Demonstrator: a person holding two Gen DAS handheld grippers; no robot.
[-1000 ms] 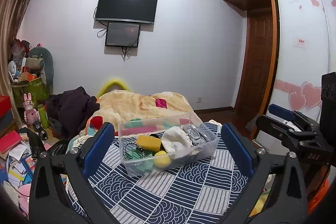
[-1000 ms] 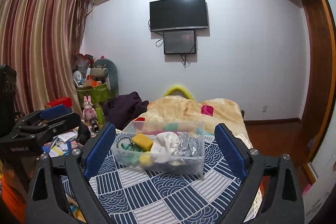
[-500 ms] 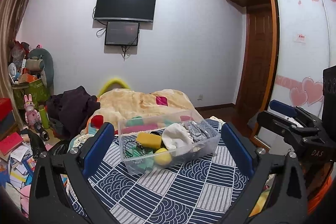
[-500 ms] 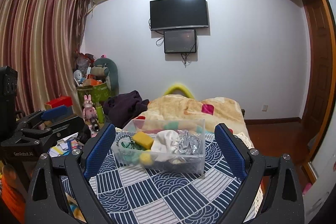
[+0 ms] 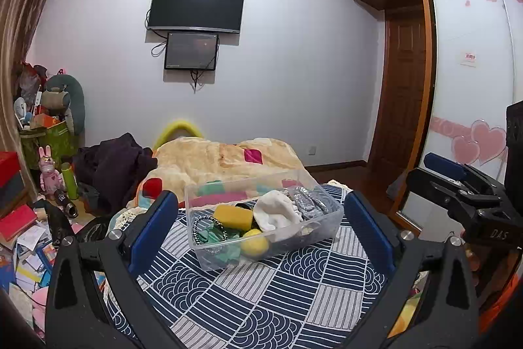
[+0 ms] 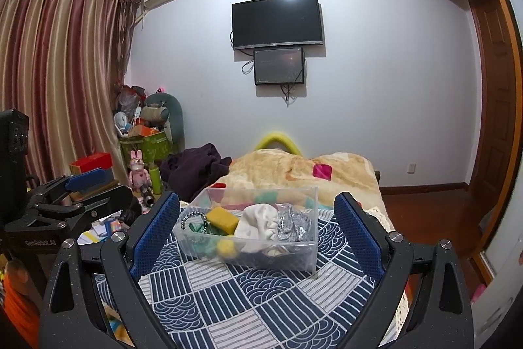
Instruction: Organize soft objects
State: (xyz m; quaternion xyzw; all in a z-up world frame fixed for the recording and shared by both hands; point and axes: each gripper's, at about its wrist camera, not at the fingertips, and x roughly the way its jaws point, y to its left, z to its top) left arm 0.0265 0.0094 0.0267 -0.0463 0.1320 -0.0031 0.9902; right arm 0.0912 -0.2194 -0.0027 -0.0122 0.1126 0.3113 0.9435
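Both grippers hover with fingers spread wide, holding nothing. Seen from the left gripper [image 5: 261, 224], left of its left finger lies floor clutter [image 5: 29, 254] and a dark clothes heap [image 5: 114, 165]. Between the fingers, ahead of the tips, a clear bin [image 5: 261, 254] sits on the patterned bedspread [image 5: 248, 300], holding a yellow sponge [image 5: 233, 216], white cloth [image 5: 276, 215] and silver fabric [image 5: 309, 203]. Beyond the right finger hangs the right gripper [image 5: 457, 185]; its own view frames the same bin.
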